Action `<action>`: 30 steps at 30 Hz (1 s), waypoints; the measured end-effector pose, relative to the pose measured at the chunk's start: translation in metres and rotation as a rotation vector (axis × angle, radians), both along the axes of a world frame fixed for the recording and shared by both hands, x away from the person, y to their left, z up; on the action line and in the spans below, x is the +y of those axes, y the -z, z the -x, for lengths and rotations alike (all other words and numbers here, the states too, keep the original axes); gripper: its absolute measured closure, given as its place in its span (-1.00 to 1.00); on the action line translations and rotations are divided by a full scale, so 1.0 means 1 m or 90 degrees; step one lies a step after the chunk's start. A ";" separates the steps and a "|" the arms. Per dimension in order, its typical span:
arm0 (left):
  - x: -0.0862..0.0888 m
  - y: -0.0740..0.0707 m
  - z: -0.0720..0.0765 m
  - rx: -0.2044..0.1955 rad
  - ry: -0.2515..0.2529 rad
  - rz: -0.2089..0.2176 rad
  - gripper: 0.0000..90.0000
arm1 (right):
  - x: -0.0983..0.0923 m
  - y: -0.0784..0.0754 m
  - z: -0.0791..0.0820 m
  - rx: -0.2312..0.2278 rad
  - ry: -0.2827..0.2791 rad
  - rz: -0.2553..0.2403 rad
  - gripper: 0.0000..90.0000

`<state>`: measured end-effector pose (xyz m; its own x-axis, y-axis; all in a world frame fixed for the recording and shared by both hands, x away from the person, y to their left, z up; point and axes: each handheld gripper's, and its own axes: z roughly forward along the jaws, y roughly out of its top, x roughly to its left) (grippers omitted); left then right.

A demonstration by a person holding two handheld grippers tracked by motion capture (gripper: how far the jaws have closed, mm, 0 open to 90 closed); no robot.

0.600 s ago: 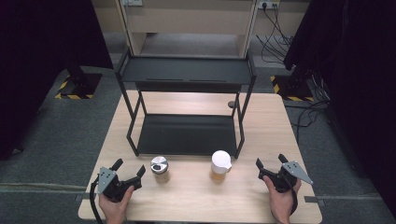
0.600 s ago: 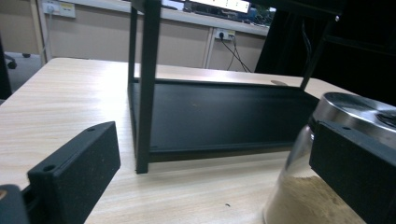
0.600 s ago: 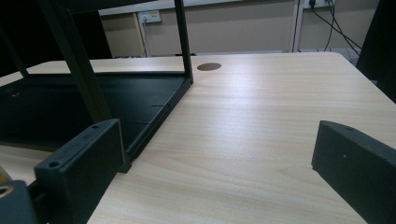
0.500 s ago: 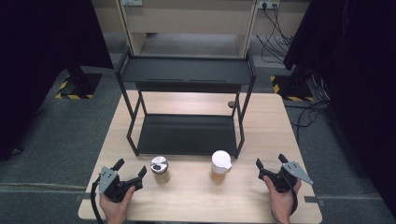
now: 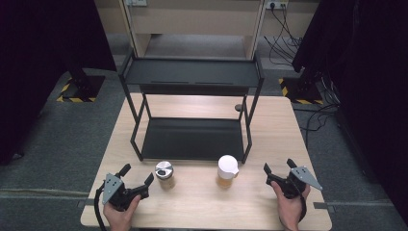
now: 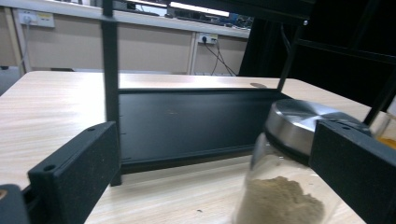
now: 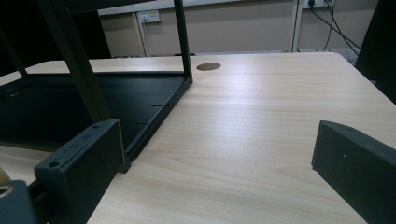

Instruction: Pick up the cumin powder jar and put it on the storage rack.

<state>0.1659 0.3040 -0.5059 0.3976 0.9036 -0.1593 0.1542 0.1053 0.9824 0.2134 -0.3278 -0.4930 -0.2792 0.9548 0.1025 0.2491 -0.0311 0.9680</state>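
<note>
A small glass jar with a silver lid [image 5: 164, 174] stands on the wooden table [image 5: 202, 202], in front of a black two-tier rack [image 5: 192, 138]. To its right stands a jar with a white lid [image 5: 227, 171] and yellowish contents. My left gripper [image 5: 137, 173] rests at the table's near left, open, its jaws pointing toward the silver-lid jar. In the left gripper view that jar [image 6: 285, 186] holds tan powder and stands just ahead of the right jaw, with the left gripper [image 6: 215, 154] empty. My right gripper [image 5: 278, 165] is open at the near right, right of the white-lid jar. Nothing lies between the right gripper's [image 7: 215, 154] jaws.
The rack's top shelf [image 5: 190, 72] overhangs its lower tray. A round cable hole [image 7: 208, 66] sits in the table behind the rack's right post. A wooden cabinet [image 5: 192, 24] stands beyond the table. Bare tabletop [image 7: 261, 116] stretches to the right of the rack.
</note>
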 end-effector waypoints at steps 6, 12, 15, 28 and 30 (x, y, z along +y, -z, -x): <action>-0.007 -0.001 -0.002 0.003 0.030 -0.006 -0.97 | 0.000 0.000 0.000 0.001 0.000 0.001 -0.94; -0.013 -0.002 -0.002 0.000 0.050 -0.009 -0.97 | 0.000 -0.001 0.000 0.002 0.000 0.001 -0.94; -0.018 -0.002 -0.003 0.000 0.060 -0.010 -0.97 | 0.000 -0.001 0.000 0.002 0.000 0.002 -0.94; -0.039 -0.009 -0.016 0.041 0.066 -0.042 -0.93 | 0.000 0.000 -0.001 0.001 0.000 0.001 -0.94; -0.041 -0.010 -0.018 0.049 0.060 -0.048 -0.93 | 0.001 0.000 -0.001 0.000 -0.001 0.003 -0.94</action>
<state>0.1837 0.2628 -0.4958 0.4708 0.8733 -0.1255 0.2356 0.0127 0.9718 0.2141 -0.3270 -0.4926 -0.2801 0.9549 0.0988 0.2497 -0.0269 0.9679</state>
